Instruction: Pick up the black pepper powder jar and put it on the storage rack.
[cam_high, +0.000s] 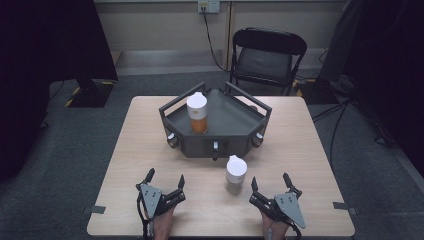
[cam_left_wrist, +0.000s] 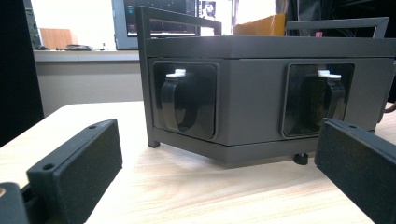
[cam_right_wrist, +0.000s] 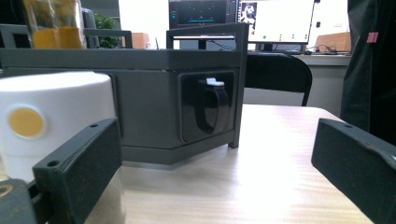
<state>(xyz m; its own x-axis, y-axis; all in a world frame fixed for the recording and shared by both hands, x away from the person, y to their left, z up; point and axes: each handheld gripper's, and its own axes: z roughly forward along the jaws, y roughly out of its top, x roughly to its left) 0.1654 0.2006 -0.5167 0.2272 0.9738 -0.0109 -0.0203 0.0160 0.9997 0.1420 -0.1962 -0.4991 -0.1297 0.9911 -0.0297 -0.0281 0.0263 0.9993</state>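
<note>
A dark grey angular tray-box (cam_high: 235, 120) with rails and recessed black handles sits mid-table; its front faces show close up in the left gripper view (cam_left_wrist: 252, 102) and the right gripper view (cam_right_wrist: 149, 107). An orange-filled jar with a white lid (cam_high: 197, 113) stands on the tray's left part. A second white-lidded jar (cam_high: 235, 174) stands on the table in front of the tray, just left of my right gripper (cam_high: 270, 182), and looms at the left edge of the right gripper view (cam_right_wrist: 51, 121). My left gripper (cam_high: 165, 177) rests open near the front edge. Both hold nothing.
The wooden table (cam_high: 310, 150) has free room to the left and right of the tray. A black folding chair (cam_high: 267, 55) stands behind the table. Cables run across the floor at the right. Monitors (cam_right_wrist: 233, 18) glow in the background.
</note>
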